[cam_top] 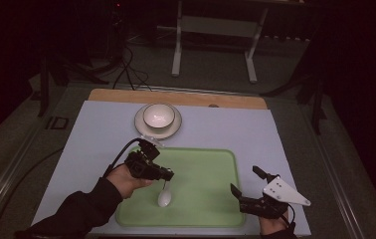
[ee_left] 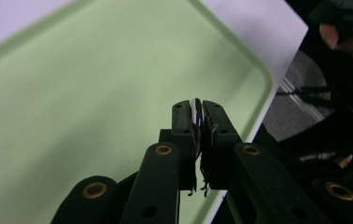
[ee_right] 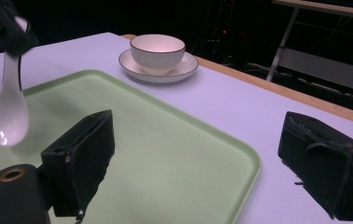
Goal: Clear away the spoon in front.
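A white ceramic spoon [cam_top: 164, 197] hangs bowl-down over the green tray [cam_top: 211, 169], and my left gripper [cam_top: 167, 175] is shut on its handle. In the left gripper view the handle's edge [ee_left: 195, 109] shows pinched between the two pads [ee_left: 184, 122]. The right gripper view has the spoon [ee_right: 7, 116] dangling at its far left, just above the tray [ee_right: 174, 149]. At the tray's front right corner my right gripper [cam_top: 245, 188] stands open with nothing between its jaws. A white bowl [cam_top: 158, 115] sits on a white saucer [cam_top: 176, 128] behind the tray.
A pale blue mat [cam_top: 255, 129] covers the table, with a wooden strip [cam_top: 186, 97] along its far edge. Beyond the table stand a white frame [cam_top: 215, 30] and cables [cam_top: 126, 69] on the dark floor.
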{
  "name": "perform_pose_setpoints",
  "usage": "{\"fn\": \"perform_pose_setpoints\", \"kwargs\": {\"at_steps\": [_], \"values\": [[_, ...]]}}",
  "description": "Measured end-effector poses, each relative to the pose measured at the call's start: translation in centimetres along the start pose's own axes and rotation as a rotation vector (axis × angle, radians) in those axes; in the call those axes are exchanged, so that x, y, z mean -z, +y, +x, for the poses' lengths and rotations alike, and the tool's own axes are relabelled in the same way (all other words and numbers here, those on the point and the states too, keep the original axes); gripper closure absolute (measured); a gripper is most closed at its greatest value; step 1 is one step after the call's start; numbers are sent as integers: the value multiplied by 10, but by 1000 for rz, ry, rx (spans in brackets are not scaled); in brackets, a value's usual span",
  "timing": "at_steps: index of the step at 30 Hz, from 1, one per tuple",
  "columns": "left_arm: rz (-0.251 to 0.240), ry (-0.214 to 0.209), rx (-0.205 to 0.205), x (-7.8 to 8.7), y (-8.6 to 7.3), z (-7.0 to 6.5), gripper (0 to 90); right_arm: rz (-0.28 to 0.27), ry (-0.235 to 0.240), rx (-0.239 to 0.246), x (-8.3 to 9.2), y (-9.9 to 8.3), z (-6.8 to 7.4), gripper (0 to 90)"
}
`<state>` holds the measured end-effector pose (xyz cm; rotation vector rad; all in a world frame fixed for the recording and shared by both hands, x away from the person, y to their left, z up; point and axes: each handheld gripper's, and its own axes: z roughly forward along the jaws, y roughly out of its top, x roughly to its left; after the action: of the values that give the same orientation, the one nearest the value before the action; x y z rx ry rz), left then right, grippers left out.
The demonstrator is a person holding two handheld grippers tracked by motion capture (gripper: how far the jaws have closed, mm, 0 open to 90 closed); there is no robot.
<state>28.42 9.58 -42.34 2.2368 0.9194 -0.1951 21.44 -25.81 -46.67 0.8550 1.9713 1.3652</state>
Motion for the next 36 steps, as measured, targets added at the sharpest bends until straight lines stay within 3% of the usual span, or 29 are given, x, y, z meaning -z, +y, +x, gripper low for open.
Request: {"fn": "perform_pose_setpoints", "kwargs": {"at_steps": [16,25,26,36], "values": [[13,-96,88,-35,-7,15,841,1,-2,7,0,0,0,108],[-63,-114,132,-46,-14,33,808,9,6,10,-1,0,0,108],[-87,-119,162,-51,-19,40,801,11,9,7,-1,-1,0,108],[-189,-88,210,-66,-32,56,767,19,19,6,-2,-1,0,108]]}}
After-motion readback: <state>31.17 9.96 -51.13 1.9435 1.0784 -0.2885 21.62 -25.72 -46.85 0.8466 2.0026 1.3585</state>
